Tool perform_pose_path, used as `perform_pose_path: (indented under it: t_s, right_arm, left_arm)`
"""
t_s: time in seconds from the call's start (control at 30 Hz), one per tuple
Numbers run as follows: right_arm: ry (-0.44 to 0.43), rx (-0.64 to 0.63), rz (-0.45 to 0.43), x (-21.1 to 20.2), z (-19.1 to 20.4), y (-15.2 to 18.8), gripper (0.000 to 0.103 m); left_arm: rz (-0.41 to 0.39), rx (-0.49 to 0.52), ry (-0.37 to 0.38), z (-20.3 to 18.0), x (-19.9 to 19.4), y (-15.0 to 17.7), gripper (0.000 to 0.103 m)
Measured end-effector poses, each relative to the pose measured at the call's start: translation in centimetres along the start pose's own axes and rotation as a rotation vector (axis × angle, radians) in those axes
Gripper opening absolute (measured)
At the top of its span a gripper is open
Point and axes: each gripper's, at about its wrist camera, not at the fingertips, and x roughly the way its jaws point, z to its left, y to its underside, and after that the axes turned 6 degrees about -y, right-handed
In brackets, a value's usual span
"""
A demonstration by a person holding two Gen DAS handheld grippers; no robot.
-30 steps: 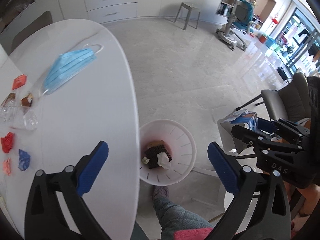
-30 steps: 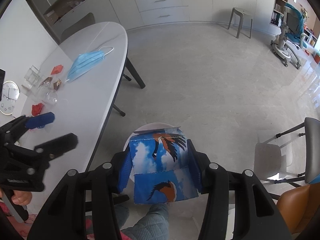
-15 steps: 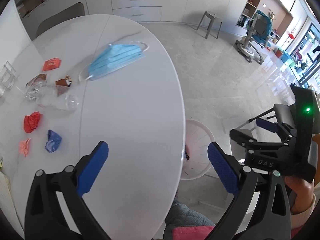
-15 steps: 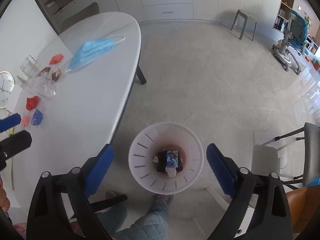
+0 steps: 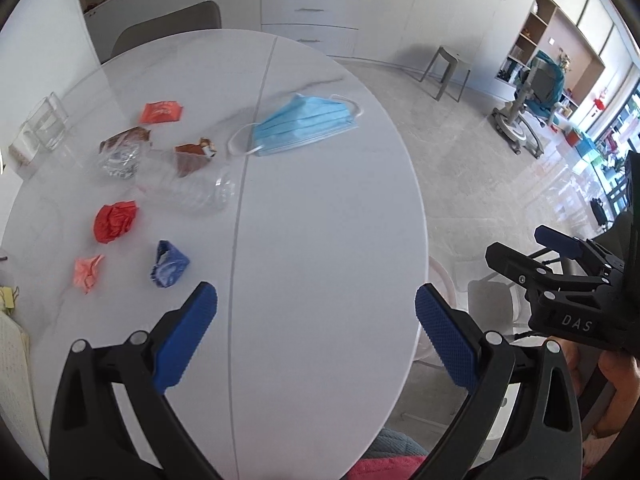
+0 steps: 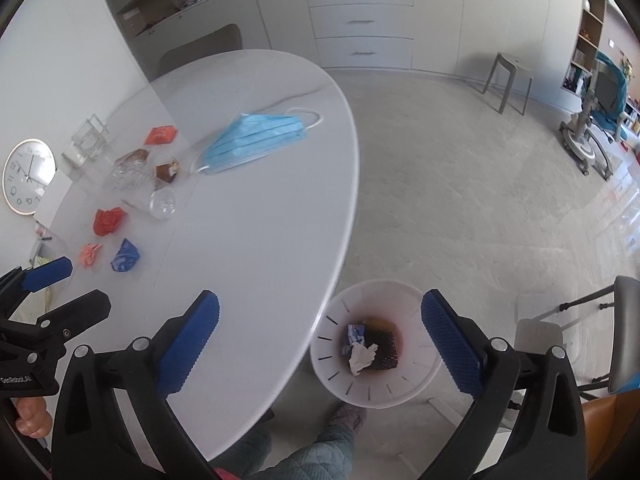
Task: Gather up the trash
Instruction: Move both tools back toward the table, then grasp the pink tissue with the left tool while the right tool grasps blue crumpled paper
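Note:
Trash lies on the white oval table (image 5: 320, 240): a blue face mask (image 5: 304, 124), a clear plastic bottle (image 5: 188, 190), a red crumpled wrapper (image 5: 116, 220), a blue wrapper (image 5: 168, 264), a pink wrapper (image 5: 88, 272), an orange packet (image 5: 162, 112) and brown wrappers (image 5: 194, 156). My left gripper (image 5: 316, 336) is open and empty above the table's near edge. My right gripper (image 6: 320, 340) is open and empty above the white bin (image 6: 404, 388) on the floor, which holds a blue carton (image 6: 354, 334) and a tissue.
A glass container (image 5: 44, 128) stands at the table's far left, and a wall clock (image 6: 28, 176) leans beyond it. A chair (image 6: 624, 336) stands right of the bin. A stool (image 6: 508, 80) and drawers stand at the back. My leg shows below.
The right gripper opened and dropped the blue carton into the bin. The left gripper swung left from the bin to over the table.

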Motion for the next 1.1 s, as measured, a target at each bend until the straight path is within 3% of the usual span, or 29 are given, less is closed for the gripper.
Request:
perform_pose_path:
  t_s: [0.3,0.63,0.9,1.1]
  right_arm:
    - [-0.089,-0.133,0.046,3.8,8.6,-1.0,0.100]
    - [-0.218,-0.323,0.097,10.4,18.5,-2.1,0.100]
    - [-0.260,-0.461,0.164,16.9,23.8,-2.9,0.100]
    - [-0.282,-0.503,0.217,20.0,25.5,-2.9,0.095]
  left_arm:
    - [-0.035,-0.122,-0.073,9.5,0.3,1.6,0.095]
    - [-0.013,-0.279,-0.136,20.7,3.1,3.5,0.095]
    - [0.028,-0.338,-0.156,26.1,7.4,3.3,0.095]
    - [0.067,-0.373,-0.151,27.9,10.7,2.6,0.087]
